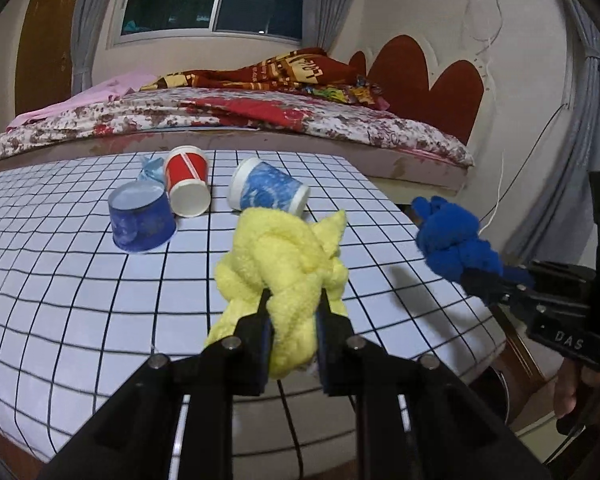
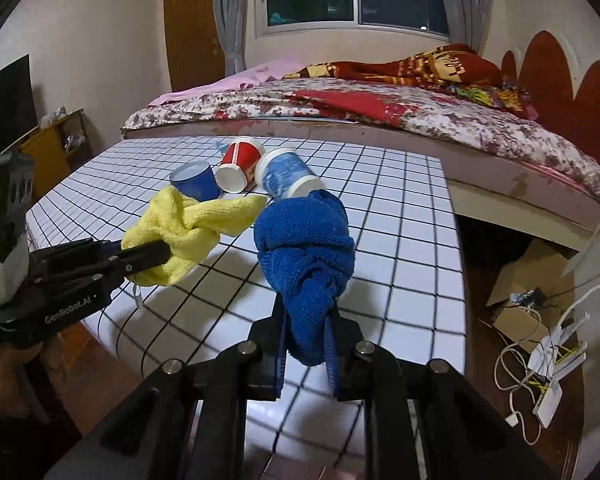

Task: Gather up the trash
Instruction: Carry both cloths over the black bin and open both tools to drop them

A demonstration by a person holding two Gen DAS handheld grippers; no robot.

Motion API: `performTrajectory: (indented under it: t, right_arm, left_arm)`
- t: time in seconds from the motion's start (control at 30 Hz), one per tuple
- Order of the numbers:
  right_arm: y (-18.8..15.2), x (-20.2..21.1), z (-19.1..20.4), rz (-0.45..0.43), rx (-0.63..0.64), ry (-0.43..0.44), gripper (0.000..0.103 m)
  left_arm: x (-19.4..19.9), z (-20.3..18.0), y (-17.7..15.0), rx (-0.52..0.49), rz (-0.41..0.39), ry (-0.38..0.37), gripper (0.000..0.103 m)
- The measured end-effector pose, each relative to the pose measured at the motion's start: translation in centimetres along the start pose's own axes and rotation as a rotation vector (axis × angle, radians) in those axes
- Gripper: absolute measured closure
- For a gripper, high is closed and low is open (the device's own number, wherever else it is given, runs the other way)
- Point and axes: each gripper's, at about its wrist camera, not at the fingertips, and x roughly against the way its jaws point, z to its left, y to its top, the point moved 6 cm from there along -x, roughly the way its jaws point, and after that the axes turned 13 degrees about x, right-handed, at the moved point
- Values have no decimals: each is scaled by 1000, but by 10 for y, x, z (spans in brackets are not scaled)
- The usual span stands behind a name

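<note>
Left gripper [image 1: 294,312] clamped on knotted yellow cloth [image 1: 288,264]; right gripper [image 2: 306,320] clamped on knotted blue cloth [image 2: 306,248]. Both held above gridded table [image 1: 60,280], side by side, apart. Ahead, toward far edge: dark blue cup [image 1: 142,218] upside down, red cup [image 1: 188,186] and light blue cup [image 1: 266,192] lying tipped, mouths toward grippers. Left gripper nearer the cups, probably. No bin visible.

"DAS" marks the right claw [image 1: 476,280]; "GenRobot.AI" the left claw [image 2: 162,252].
</note>
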Motion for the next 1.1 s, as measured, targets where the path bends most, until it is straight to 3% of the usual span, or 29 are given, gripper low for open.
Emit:
performTrajectory:
  t: [0.33,0.57,1.1]
  right_arm:
    - [-36,50,-18,-15,-33,-70,86]
    - [-67,72,-32,-24,-112,-99,86]
    - [-104,119,-55,-34,-133,-201,86]
  left_arm:
    - [19,-13,-17,-13,-9,-15,84]
    - [29,-46,-34,-47,-1,-53,84]
    - [34,-117,-63,-149,45,-147,84]
